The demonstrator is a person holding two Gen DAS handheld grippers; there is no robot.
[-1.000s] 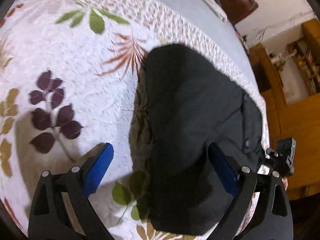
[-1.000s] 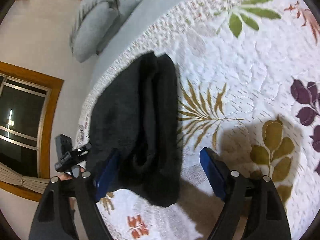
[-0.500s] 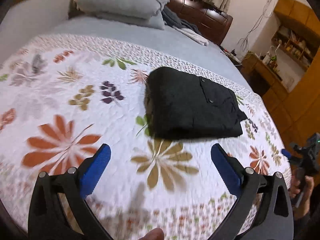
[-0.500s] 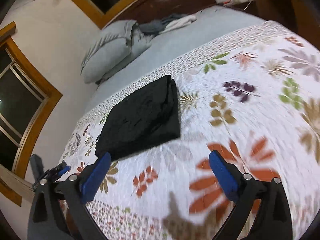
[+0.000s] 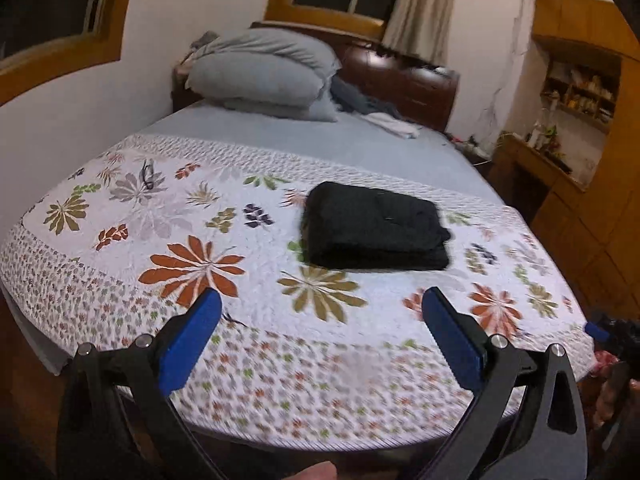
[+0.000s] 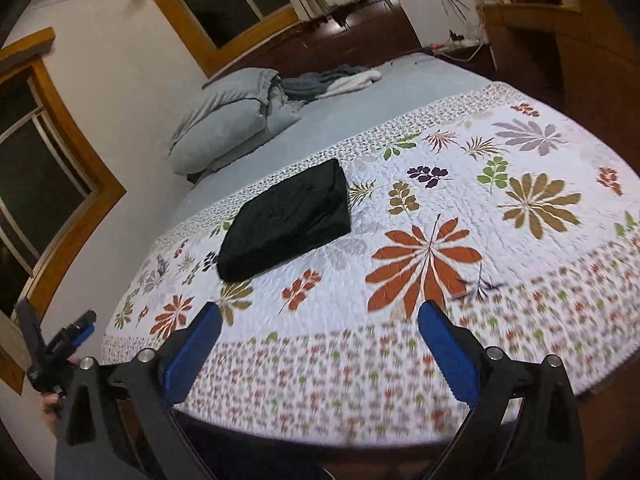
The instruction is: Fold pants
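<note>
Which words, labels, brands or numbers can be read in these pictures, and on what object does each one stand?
None: no readable text shows in either view.
The folded black pants and the floral quilt show no writing.
Items on the wooden shelves are too small and blurred to read.

White walls [image 5: 224, 60] hold wood-framed dark windows [image 6: 236, 0]; a dark wooden headboard [image 5: 400, 84] backs the bed [image 5: 280, 140], with wooden shelving [image 5: 576, 92] alongside.

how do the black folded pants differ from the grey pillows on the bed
The pants are black; the pillows are pale grey. The pants form a flat, squared bundle, while the pillows are plump and stacked. The pants lie on the floral quilt; the pillows sit on the plain grey sheet by the headboard. Both are soft things resting on the bed.
</note>
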